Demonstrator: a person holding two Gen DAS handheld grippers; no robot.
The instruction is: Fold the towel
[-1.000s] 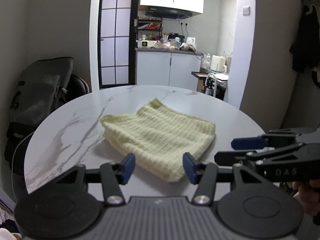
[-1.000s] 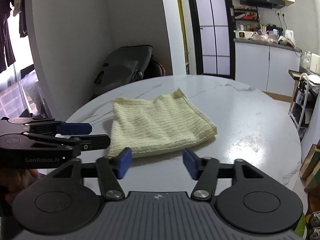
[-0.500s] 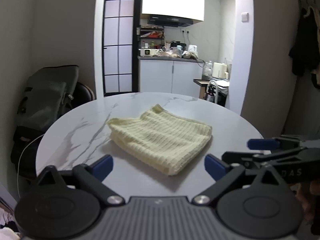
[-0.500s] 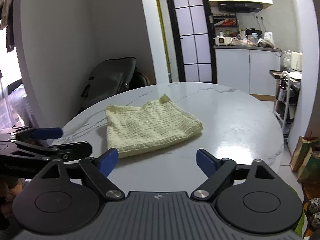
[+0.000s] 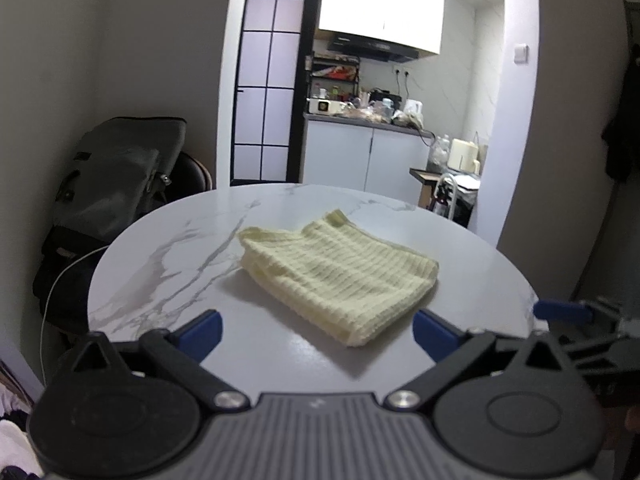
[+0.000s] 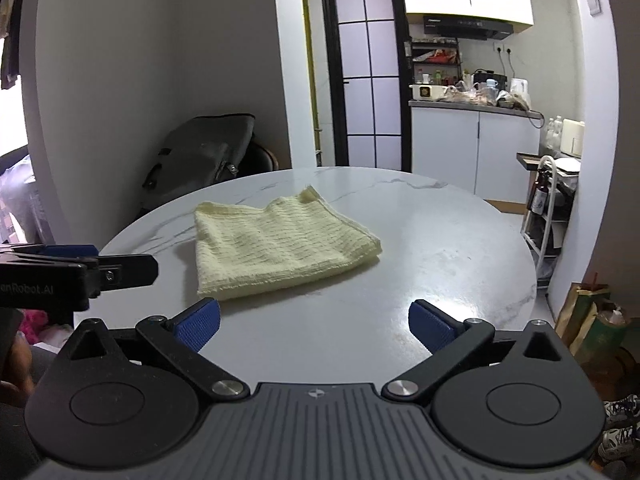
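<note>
Towel (image 5: 338, 276) first: a pale yellow ribbed cloth, lying in a compact layered rectangle near the middle of the round marble table (image 5: 160, 280), with doubled edges showing at its left side. By the look of it, the folding is done or nearly so (whether another fold is meant I cannot judge).

Neither tool touches it. The left gripper (image 5: 316, 330) hangs short of the near corner with its blue pads spread wide and nothing between them; the right gripper (image 6: 314, 322) is likewise wide apart and empty, held over bare tabletop just short of the cloth's near edge. Both sit low and back from the towel, which suits either a fresh reach for an edge or a hands-off finish.

From the left camera the stacked layers along the towel's left edge are plain. From the right camera that edge is less clear, but the broad top face and its long near hem show better, along with a wire rack (image 6: 548, 208) beside the table. A dark bag (image 5: 116, 176) rests on a chair behind.
</note>
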